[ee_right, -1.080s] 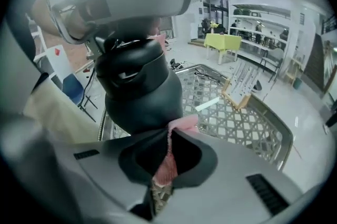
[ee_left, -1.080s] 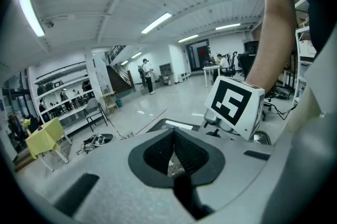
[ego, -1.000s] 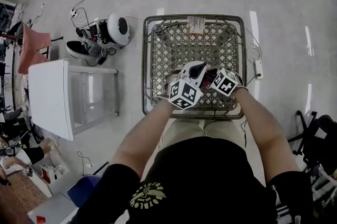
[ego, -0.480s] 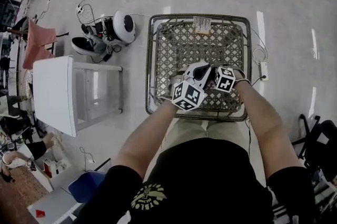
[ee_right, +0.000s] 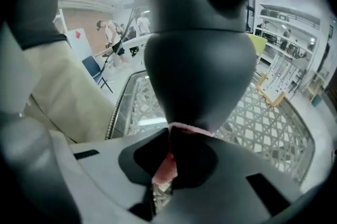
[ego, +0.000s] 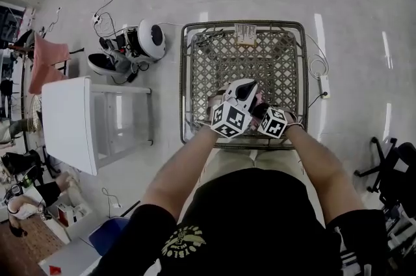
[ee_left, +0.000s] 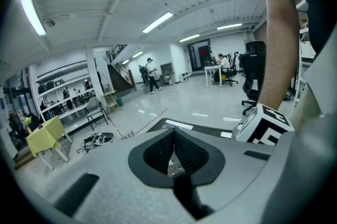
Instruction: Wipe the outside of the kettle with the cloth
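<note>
The dark grey kettle (ee_right: 197, 49) fills the right gripper view, close in front of the jaws. My right gripper (ee_right: 168, 159) is shut on the pink cloth (ee_right: 167, 167), whose upper edge lies against the kettle's lower side. In the head view the kettle is mostly hidden between the two grippers, with a bit of pink cloth (ego: 260, 99) showing. The right gripper's marker cube (ego: 273, 123) sits near the table's front edge. My left gripper (ee_left: 174, 157) is beside it and points away across the table. Its jaws stand together, with nothing seen between them.
The lattice-top table (ego: 286, 67) has a raised rim and a paper label (ego: 245, 34) at its far edge. On the floor to the left are a white side table (ego: 68, 122) and a round white appliance (ego: 148, 39) with cables. A power strip (ego: 323, 85) lies at the right.
The right gripper with the cloth moved toward the person and downward, from beside the left gripper to the table's front edge. The left gripper kept still.
</note>
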Demonstrator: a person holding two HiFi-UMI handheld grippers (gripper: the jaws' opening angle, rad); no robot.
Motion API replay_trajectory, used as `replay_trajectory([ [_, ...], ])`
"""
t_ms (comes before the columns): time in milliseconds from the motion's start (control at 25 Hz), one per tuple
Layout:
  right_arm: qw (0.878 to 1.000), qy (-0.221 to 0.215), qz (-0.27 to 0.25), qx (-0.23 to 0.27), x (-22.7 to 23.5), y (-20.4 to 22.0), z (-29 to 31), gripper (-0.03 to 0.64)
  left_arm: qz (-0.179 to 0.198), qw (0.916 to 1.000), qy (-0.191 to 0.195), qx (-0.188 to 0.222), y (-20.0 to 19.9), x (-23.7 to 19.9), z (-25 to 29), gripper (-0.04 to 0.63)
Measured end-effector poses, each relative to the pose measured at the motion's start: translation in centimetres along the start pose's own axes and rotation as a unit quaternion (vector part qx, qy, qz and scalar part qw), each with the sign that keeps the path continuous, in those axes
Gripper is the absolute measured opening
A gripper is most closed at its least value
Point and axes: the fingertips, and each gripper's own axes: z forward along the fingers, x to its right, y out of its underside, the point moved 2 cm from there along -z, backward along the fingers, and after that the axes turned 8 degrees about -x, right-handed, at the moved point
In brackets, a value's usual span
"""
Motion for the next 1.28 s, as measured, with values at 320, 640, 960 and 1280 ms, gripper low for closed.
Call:
replay_trajectory([
  [320, 0.997, -0.008, 0.04, 0.067, -3.9, -3.9, -0.5, 0.021, 0.0, 1.0, 0.0, 0.0, -0.1, 0.0, 0.1, 0.008],
  [640, 0.997, -0.002, 0.053, 0.062, -3.1, -3.2, -0.3, 0.021, 0.001, 1.0, 0.001, 0.002, -0.1, -0.2, -0.1, 0.007],
  [960, 0.996, 0.047, 0.076, 0.023, 0.4, 0.0, -0.9, 0.021, 0.002, 1.0, 0.0, 0.001, -0.2, 0.0, 0.1, 0.008],
  [1280, 0.993, 0.096, 0.072, 0.015, 5.2, 0.6, -1.7, 0.021, 0.003, 1.0, 0.001, -0.002, 0.0, 0.1, 0.1, 0.007],
])
